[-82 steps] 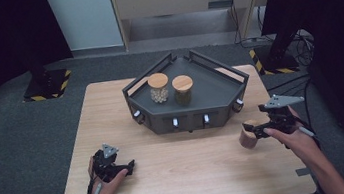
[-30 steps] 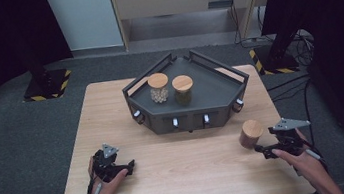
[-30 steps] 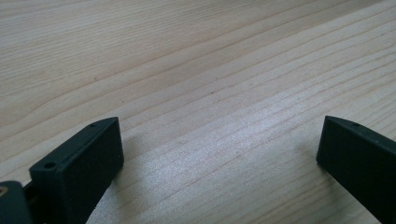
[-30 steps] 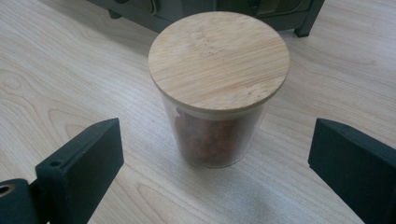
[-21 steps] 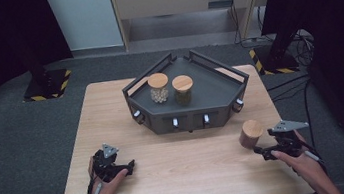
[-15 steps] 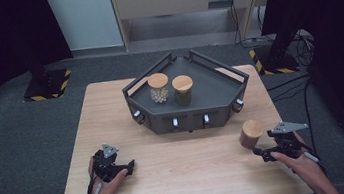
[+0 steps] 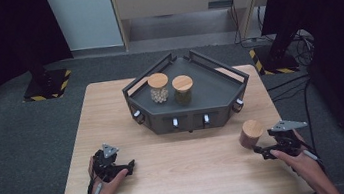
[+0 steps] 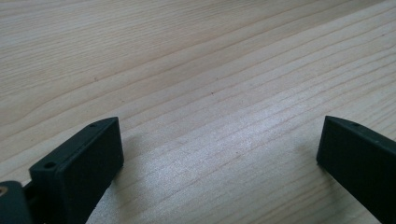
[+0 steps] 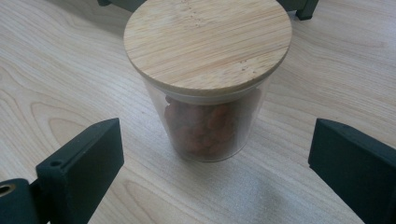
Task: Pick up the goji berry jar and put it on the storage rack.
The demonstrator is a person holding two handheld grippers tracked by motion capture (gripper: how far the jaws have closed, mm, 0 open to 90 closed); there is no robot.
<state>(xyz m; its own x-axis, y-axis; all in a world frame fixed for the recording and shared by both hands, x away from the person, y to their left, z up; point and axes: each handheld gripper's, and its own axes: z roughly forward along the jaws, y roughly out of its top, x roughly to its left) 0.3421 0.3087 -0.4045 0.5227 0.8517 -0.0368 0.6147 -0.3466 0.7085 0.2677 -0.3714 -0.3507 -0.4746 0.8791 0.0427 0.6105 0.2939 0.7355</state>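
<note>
We are resting the right gripper [image 7: 268, 151] on the counter [image 7: 194, 164], jaws spread wide and empty, just beside the upright bamboo-lidded glass jar [image 9: 208, 79] of brown pieces.

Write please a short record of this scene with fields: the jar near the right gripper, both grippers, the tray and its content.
jar: glass, wooden lid on, brown pieces inside, upright on the table, outside the tray
right gripper: jaws open, jar in front of them, not touching
left gripper: jaws open over bare wood, holding nothing
tray: dark, at the table's far side
tray content: two lidded jars
</note>
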